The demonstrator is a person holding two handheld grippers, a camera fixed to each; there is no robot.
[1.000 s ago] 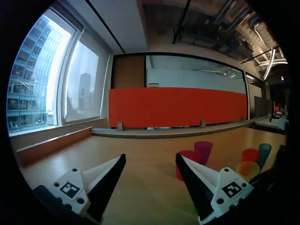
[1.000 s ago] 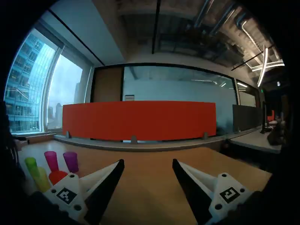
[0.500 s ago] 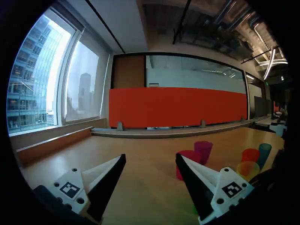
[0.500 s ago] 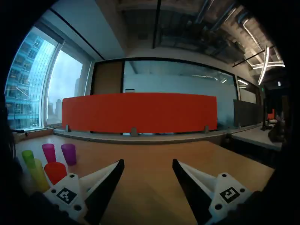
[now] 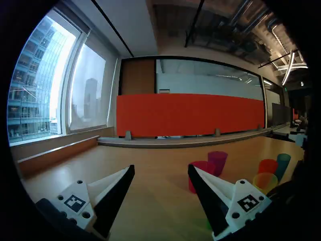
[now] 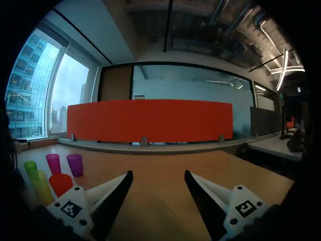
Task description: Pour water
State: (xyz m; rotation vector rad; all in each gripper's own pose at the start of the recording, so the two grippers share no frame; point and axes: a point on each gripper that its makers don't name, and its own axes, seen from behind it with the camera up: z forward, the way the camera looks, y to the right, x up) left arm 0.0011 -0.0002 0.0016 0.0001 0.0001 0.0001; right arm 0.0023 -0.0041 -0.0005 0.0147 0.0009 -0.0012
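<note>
Left claw point(image 5: 160, 168): fingers apart, holding nothing, above the wooden worktop point(image 5: 152, 160). Just beyond its right finger stand a red cup point(image 5: 206, 165) and a purple cup point(image 5: 217, 160), well short of the far edge. Right claw point(image 6: 157, 173): likewise apart and empty. A cluster of cups point(image 6: 60, 182) stands beyond its left finger. A red screen point(image 6: 148, 120) lines the worktop's far edge.

The hand-held gripper point(image 5: 160, 166) hangs over the wooden table point(image 5: 120, 156), fingers point(image 5: 116, 188) spread wide — coloured cups point(image 5: 218, 158) stand beyond one finger.
</note>
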